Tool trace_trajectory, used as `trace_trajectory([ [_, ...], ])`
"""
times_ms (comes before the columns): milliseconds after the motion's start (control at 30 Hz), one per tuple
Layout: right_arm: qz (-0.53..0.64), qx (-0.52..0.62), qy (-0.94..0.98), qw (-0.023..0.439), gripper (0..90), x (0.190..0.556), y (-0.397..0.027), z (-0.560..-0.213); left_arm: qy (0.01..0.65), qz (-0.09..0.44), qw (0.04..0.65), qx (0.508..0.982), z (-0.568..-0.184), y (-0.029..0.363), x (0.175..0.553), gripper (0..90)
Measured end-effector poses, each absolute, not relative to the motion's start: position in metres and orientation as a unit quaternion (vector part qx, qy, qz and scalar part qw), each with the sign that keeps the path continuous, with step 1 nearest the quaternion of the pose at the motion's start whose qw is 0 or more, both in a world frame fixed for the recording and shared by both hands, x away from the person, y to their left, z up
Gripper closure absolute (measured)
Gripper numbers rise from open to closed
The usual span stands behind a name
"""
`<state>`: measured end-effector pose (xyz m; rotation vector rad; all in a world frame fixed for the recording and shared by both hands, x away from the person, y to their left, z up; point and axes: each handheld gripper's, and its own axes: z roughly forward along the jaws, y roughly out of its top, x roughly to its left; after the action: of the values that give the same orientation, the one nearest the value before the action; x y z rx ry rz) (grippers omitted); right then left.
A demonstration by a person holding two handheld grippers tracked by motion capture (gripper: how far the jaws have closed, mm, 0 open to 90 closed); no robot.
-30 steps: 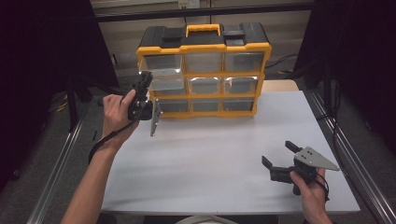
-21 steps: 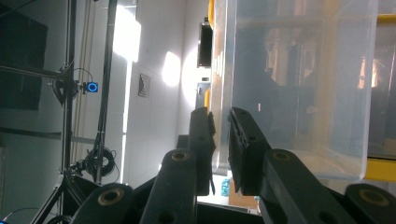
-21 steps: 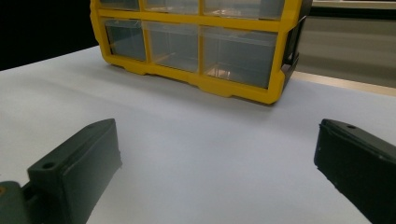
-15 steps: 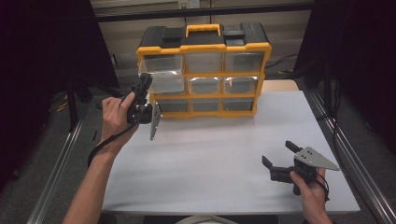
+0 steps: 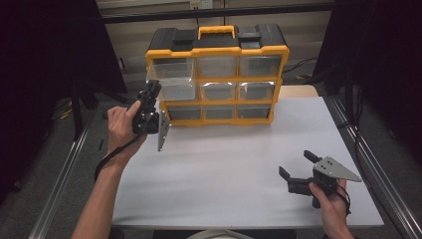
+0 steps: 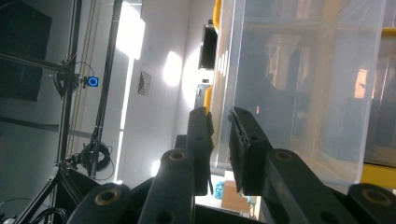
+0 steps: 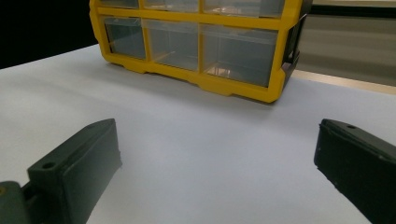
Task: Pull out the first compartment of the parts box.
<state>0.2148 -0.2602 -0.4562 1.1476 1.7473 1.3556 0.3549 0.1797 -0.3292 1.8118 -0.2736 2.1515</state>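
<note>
Top-left clear drawer (image 5: 171, 79) drawn farther out of the yellow organiser (image 5: 217, 74) than a second ago; left tongs (image 5: 151, 92) shifted slightly with it. Left tongs (image 6: 219, 140) clamped on the drawer's front edge, one jaw outside and one inside the clear wall in the left gripper view. Drawer protruding past the organiser's front face, the other drawers flush. Organiser standing at the far side of the white bench (image 5: 224, 174). Right tongs (image 5: 297, 165) held low over the near right part of the bench, well apart from the organiser, jaws spread wide with nothing between them (image 7: 215, 158).
</note>
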Motion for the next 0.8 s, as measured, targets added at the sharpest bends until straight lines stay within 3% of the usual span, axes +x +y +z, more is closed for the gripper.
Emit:
trace_trajectory([
  [400, 0.516, 0.435, 0.665, 0.320, 0.1, 0.2152, -0.2602, -0.4562, -0.084, 0.759, 0.168, 0.624, -0.3312, 0.1808, 0.3557, 78.1],
  [567, 0.517, 0.432, 0.668, 0.317, 0.1, 0.2152, -0.2600, -0.4563, -0.071, 0.750, 0.189, 0.630, -0.3339, 0.1813, 0.3573, 71.5],
  [800, 0.517, 0.434, 0.668, 0.315, 0.1, 0.2159, -0.2608, -0.4573, -0.048, 0.735, 0.224, 0.638, -0.3318, 0.1799, 0.3593, 52.1],
])
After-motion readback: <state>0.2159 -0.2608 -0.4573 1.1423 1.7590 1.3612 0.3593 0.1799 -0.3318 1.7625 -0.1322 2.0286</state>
